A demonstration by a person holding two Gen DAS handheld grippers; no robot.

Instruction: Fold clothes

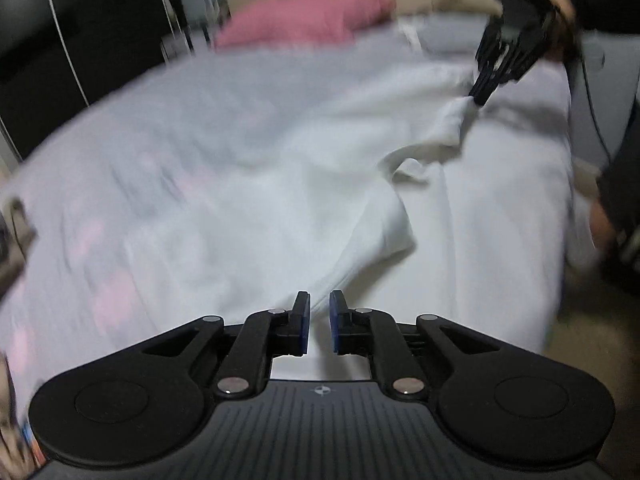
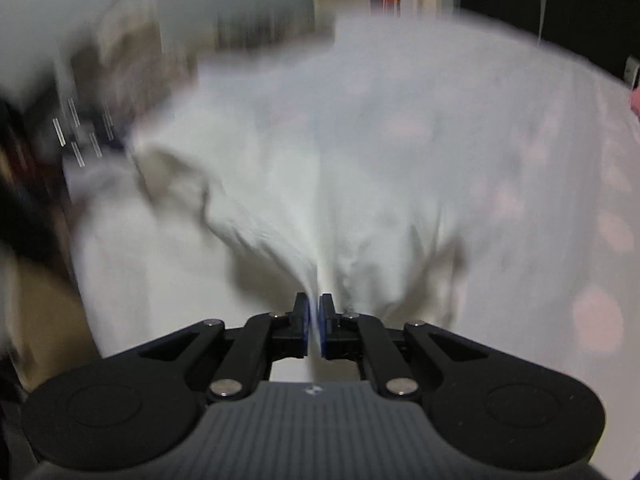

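Note:
A white garment (image 1: 280, 168) lies spread and rumpled across the bed. My left gripper (image 1: 319, 312) hovers at its near edge, pads a little apart; the fabric's edge runs into the gap but the pads do not press it. In the left wrist view my right gripper (image 1: 478, 100) is at the far right, with a corner of the garment bunched at its tip. The right wrist view shows the same grip close up. There the right gripper (image 2: 315, 316) is shut on a thin pinch of the white garment (image 2: 340, 160), which fans out from the pads. Both views are motion-blurred.
The bed's pale sheet (image 1: 500, 220) has faint pink dots. A pink pillow (image 1: 304, 16) lies at the headboard. A dark wardrobe (image 1: 80, 40) stands on the left. A person's dark sleeve and hand (image 1: 600, 220) are at the bed's right edge, with floor (image 1: 592, 340) below.

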